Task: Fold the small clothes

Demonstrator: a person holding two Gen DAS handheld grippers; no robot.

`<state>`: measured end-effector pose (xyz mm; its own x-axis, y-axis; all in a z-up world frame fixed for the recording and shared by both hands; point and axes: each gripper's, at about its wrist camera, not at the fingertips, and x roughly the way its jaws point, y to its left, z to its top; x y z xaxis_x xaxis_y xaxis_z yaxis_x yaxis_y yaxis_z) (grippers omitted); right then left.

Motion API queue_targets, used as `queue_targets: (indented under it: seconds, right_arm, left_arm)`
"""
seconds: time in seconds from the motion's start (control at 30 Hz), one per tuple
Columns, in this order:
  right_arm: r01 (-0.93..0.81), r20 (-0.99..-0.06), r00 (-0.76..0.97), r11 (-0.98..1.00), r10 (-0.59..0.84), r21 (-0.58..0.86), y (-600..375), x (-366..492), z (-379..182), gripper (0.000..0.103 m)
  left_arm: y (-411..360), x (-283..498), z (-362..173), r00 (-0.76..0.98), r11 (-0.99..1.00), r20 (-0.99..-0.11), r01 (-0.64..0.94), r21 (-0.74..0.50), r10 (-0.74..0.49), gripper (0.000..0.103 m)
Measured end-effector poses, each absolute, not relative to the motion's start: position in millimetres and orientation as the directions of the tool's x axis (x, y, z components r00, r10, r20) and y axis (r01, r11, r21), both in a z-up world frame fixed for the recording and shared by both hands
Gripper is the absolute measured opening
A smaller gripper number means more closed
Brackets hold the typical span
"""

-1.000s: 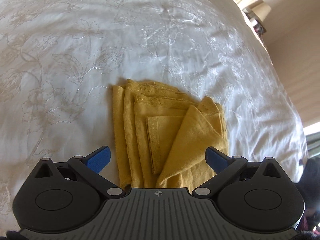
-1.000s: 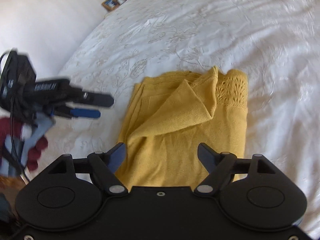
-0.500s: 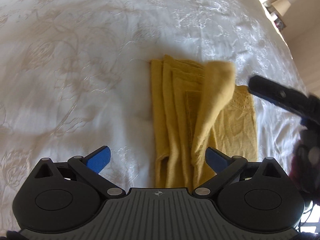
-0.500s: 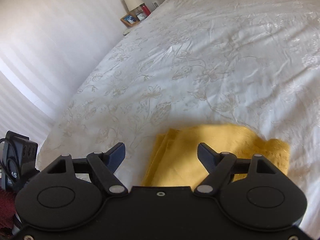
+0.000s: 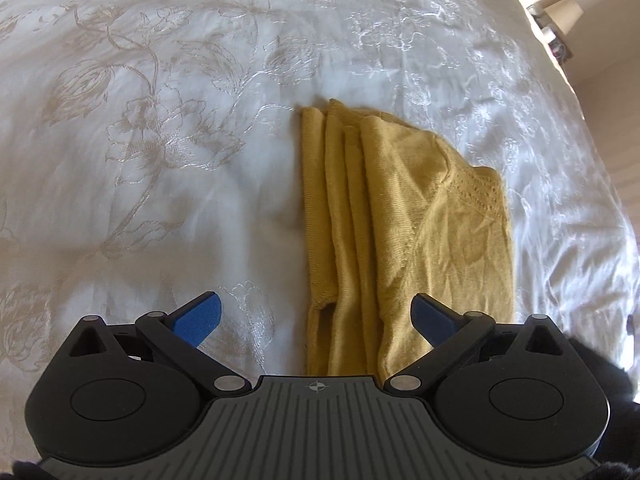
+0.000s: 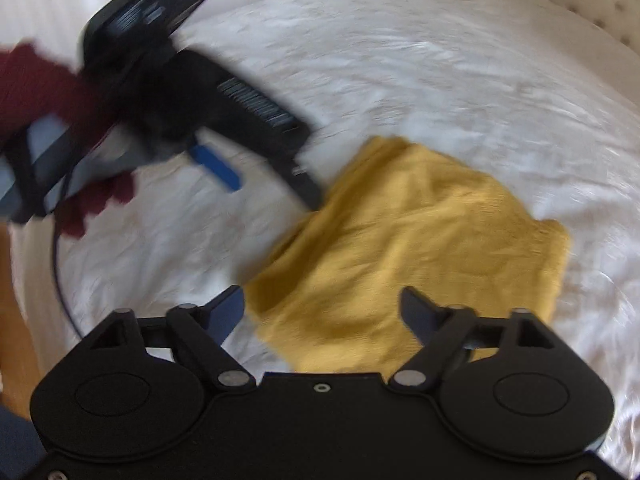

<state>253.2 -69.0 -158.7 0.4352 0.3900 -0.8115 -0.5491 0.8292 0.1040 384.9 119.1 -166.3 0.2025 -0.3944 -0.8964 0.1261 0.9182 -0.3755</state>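
Laid over since a second ago, the raised flap of the yellow top now lies flat on the bed, while the right gripper, jaws just narrowed and empty, pulls off and the left gripper hovers wide, so this fold looks finished

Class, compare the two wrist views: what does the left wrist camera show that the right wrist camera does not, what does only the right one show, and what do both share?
Only the left wrist view shows the stacked fold edges along the garment's left side and its openwork knit patch.

Only the right wrist view shows the left gripper from outside, held by a hand in a dark red glove, and the tufted headboard.

Both show the yellow garment folded on the white embroidered bedspread, with each camera's own jaws open; the right gripper has just been closing, clamping nothing.
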Motion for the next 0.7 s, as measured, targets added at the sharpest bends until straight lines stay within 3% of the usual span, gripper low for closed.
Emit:
queue_targets:
  seconds: [0.03, 0.27, 0.33, 0.37, 0.7]
  right_arm:
    - [-0.573, -0.822, 0.424, 0.816, 0.38, 0.081, -61.7, 251.6, -162.6, 0.054]
    - [-0.682, -0.866, 0.433, 0.719, 0.251, -0.133, -33.9, 235.3, -187.7, 0.05]
    - [-0.683, -0.868, 0.436, 0.715, 0.238, -0.147, -36.1, 235.7, -188.3, 0.016]
    - [-0.661, -0.868, 0.434, 0.74, 0.24, -0.126, -41.2, 239.2, -185.7, 0.013]
    - [-0.312, -0.796, 0.529, 0.94, 0.294, 0.139, -125.7, 256.8, -142.7, 0.012]
  left_arm:
    - [118.0, 384.1, -165.1, 0.205, 0.918, -0.896, 0.128, -0.375, -0.395, 0.103]
    - [118.0, 380.0, -158.3, 0.216, 0.913, -0.887, 0.118, -0.391, -0.408, 0.103]
    - [117.1, 379.8, -157.9, 0.215, 0.911, -0.885, 0.114, -0.397, -0.413, 0.103]
    - [116.6, 379.8, -157.6, 0.214, 0.909, -0.884, 0.113, -0.401, -0.416, 0.103]
    - [90.2, 393.6, -161.8, 0.17, 0.843, -0.826, 0.084, -0.531, -0.537, 0.103]
